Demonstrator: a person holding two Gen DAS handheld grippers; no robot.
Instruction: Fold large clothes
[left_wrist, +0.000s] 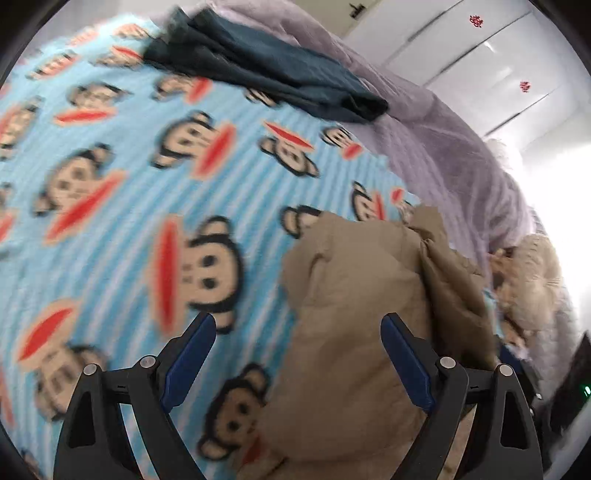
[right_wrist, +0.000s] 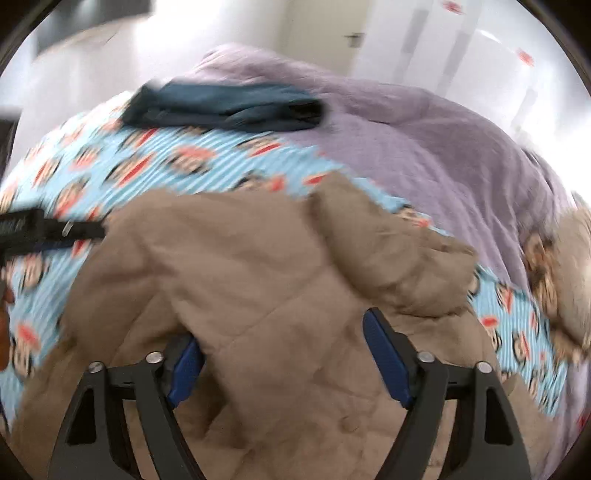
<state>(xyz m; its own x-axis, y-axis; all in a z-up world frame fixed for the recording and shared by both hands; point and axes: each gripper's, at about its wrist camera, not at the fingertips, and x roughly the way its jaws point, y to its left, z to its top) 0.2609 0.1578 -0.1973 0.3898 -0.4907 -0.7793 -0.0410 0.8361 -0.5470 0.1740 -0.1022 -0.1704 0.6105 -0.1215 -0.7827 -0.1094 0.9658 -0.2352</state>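
In the left wrist view, the left tool (left_wrist: 297, 332) is hovering with its blue-padded fingers (left_wrist: 192, 354) spread wide apart, released and grasping nothing. Under it, the light blue striped fleece blanket printed with cartoon monkey faces (left_wrist: 122, 206) is covering the bed. The bulky tan quilted jacket (left_wrist: 354, 306) is lying crumpled on that blanket, filling the lower right of the view and passing beneath the right-hand finger of the tool, while the left-hand finger is hanging over bare blanket. A folded dark teal garment (left_wrist: 266, 70) is resting far up the bed, where the blanket is meeting a rumpled lavender comforter (left_wrist: 443, 147). A fluffy beige plush item (left_wrist: 532, 273) is sitting at the right edge beside the comforter. White cabinet doors (left_wrist: 480, 51) are showing behind.

In the right wrist view, the right tool (right_wrist: 282, 339) is also standing wide and released, its fingers (right_wrist: 388, 358) straddling a raised fold of the tan quilted jacket (right_wrist: 258, 266) without pinching it; the fabric is bulging over the left pad. The left tool (right_wrist: 55, 230) is reaching in from the left edge, just beside the jacket's edge. The monkey blanket (right_wrist: 184, 162), the teal garment (right_wrist: 229, 107) and the lavender comforter (right_wrist: 424, 140) are lying beyond. Everything is blurred.
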